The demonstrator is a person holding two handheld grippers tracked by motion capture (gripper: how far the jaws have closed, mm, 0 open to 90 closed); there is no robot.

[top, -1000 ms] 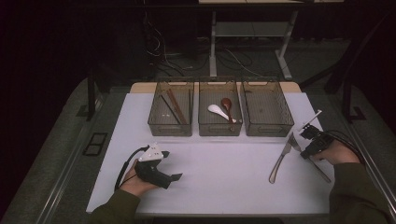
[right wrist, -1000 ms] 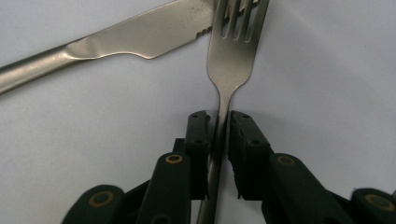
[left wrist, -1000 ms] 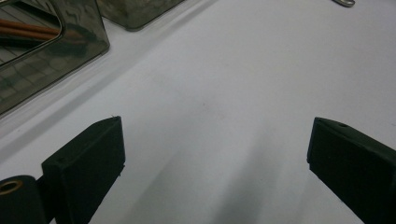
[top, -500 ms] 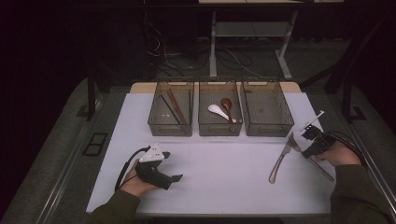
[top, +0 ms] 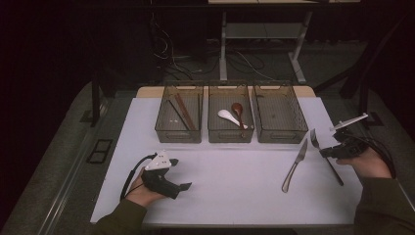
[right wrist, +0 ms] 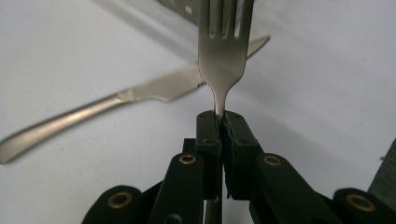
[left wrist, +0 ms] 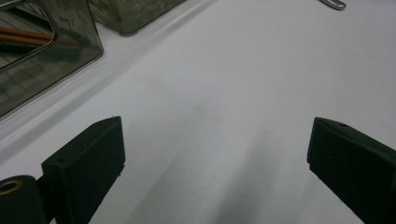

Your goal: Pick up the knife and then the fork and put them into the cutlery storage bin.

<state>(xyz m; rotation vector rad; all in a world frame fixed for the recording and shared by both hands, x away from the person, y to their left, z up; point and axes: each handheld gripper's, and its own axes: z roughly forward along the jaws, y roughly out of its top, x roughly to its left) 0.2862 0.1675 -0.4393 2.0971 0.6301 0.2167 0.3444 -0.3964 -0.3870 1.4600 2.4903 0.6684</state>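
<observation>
In the right gripper view my right gripper is shut on the neck of a steel fork, whose tines point away from me. Its jaws have just been closing on that fork. From above, the right gripper holds the fork near the mat's right edge, with the handle trailing back under the hand. A steel knife lies flat on the mat just left of it; the knife also lies behind the fork. My left gripper rests on the mat at front left. Its jaws stand wide open with nothing between them.
Three clear bins stand in a row at the back of the white mat. The left bin holds chopsticks, the middle bin a white and a brown spoon, and the right bin looks bare. The chopstick bin sits ahead-left of my left gripper.
My right hand has lifted and shifted a little to the right with the fork, raising its head off the mat. The left hand and the knife have stayed put.
</observation>
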